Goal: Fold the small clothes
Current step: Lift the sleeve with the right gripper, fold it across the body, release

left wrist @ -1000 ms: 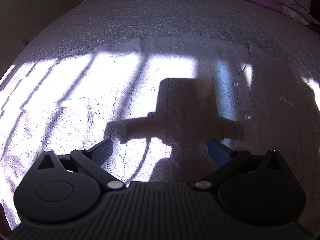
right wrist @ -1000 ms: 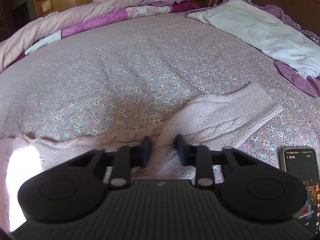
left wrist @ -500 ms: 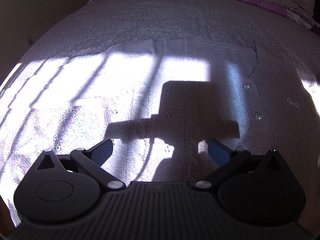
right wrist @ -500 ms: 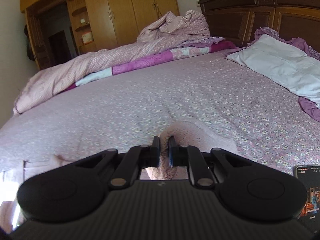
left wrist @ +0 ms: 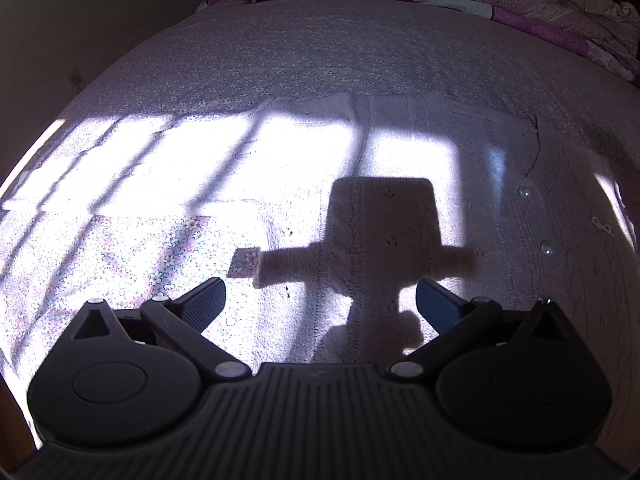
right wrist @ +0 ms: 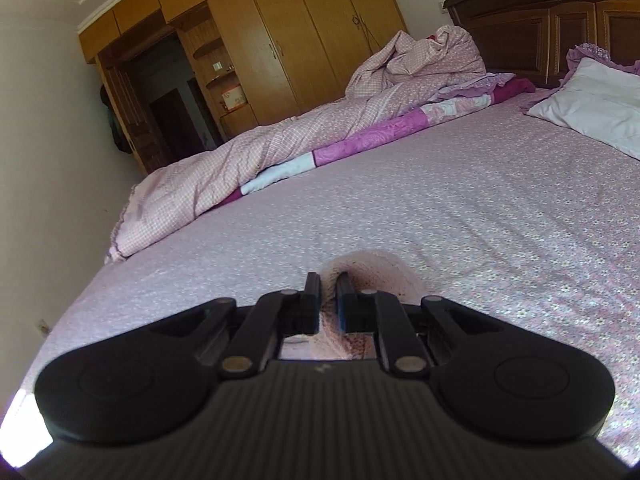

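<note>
A small pale pink knit cardigan (left wrist: 400,152) with clear buttons lies spread flat on the floral bed sheet, half in bright sunlight. My left gripper (left wrist: 320,300) hovers over its near part, open, with nothing between the fingers; its shadow falls on the knit. In the right wrist view my right gripper (right wrist: 328,292) is shut on a pink knit sleeve (right wrist: 376,276) of the cardigan, lifted off the bed. The sleeve bunches around and behind the fingers, and its lower part is hidden by the gripper body.
A rumpled pink checked quilt (right wrist: 304,136) lies along the far side of the bed (right wrist: 480,208). A white pillow (right wrist: 596,104) rests by the dark wooden headboard (right wrist: 560,16). Wooden wardrobes (right wrist: 288,36) stand beyond.
My right gripper closed on the sleeve and rose with it, tilting up so the room came into view. My left gripper drew back a little over the cardigan, still open.
</note>
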Tool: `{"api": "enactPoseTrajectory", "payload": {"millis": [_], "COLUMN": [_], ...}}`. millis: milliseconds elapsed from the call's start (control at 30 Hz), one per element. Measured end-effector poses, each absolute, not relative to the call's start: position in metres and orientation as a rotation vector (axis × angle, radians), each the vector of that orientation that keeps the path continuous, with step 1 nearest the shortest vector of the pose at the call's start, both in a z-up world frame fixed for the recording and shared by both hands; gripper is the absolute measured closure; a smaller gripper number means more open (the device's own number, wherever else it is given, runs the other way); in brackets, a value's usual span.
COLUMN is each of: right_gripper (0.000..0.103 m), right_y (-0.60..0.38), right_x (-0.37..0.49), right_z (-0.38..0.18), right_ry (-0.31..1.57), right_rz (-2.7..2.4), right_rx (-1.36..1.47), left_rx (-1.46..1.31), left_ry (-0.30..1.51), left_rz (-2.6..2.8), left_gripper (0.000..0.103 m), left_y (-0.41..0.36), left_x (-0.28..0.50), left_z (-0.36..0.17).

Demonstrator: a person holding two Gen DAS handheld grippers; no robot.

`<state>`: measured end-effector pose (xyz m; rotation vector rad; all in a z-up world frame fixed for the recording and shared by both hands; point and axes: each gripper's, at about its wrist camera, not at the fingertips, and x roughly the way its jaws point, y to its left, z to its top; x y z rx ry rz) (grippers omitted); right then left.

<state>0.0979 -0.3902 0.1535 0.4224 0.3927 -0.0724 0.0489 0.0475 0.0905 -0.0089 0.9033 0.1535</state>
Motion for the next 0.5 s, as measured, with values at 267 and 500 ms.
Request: {"api": "enactPoseTrajectory", "payload": {"millis": [267,500], "right_gripper": [0.091,0.091], "right_y": [-0.325,-0.266], "right_x": [0.116,0.127], "right_z": [0.144,0.111], "right_ry": [0.422,0.493], "right_rz": [-0.037,0.009], "right_rx": [0.479,0.485], "left_rx": [-0.025,-0.032], "left_ry": [0.883,0.876], "left_rz": [0.165,0.178], "left_gripper": [0.0,0.0], "left_y": [0.07,0.087], "left_x": [0.043,0.043], "left_z": [0.095,0.092]}}
